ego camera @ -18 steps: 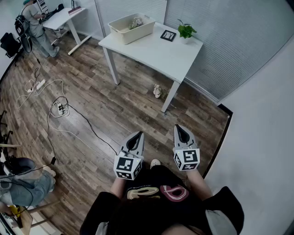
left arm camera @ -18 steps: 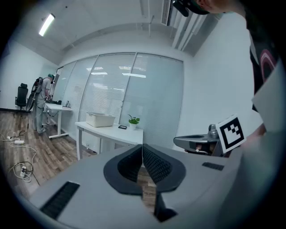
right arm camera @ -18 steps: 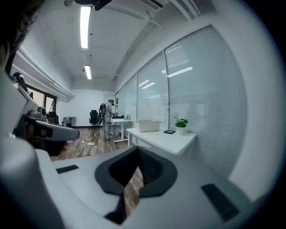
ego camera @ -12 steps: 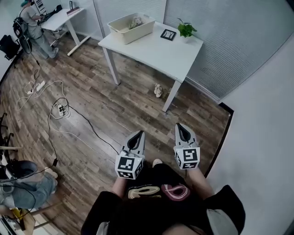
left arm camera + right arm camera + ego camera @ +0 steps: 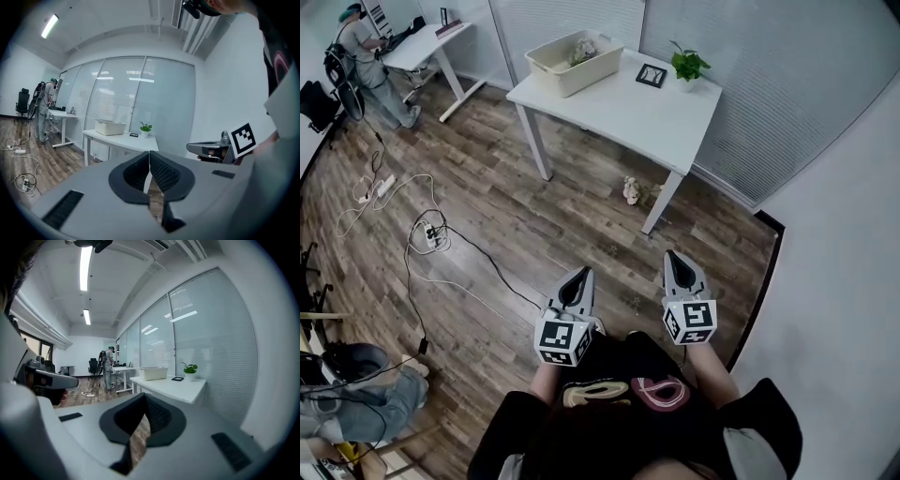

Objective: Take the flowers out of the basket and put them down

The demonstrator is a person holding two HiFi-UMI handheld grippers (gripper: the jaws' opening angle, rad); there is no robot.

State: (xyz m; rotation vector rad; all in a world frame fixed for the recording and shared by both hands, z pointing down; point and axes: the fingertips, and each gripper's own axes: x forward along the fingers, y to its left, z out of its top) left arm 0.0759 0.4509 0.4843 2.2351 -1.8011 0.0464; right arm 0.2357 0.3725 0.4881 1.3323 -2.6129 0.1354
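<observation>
A cream basket (image 5: 575, 62) stands on the far left end of a white table (image 5: 649, 112), with pale flowers (image 5: 581, 49) inside it. The same basket (image 5: 109, 127) (image 5: 154, 373) shows small in both gripper views. My left gripper (image 5: 580, 275) and right gripper (image 5: 675, 259) are held close to my body over the wood floor, far short of the table. Both are shut with nothing between their tips (image 5: 149, 153) (image 5: 144, 395).
A small potted plant (image 5: 687, 66) and a dark framed picture (image 5: 652, 75) sit on the table's far right. A pale object (image 5: 632, 190) lies on the floor by the table leg. Cables and a power strip (image 5: 428, 234) trail left. A person (image 5: 364, 56) stands at a desk (image 5: 427, 43).
The view has shifted slightly, so the table and floor sit a little lower and to the right. Both grippers stay shut and hold the same pose.
</observation>
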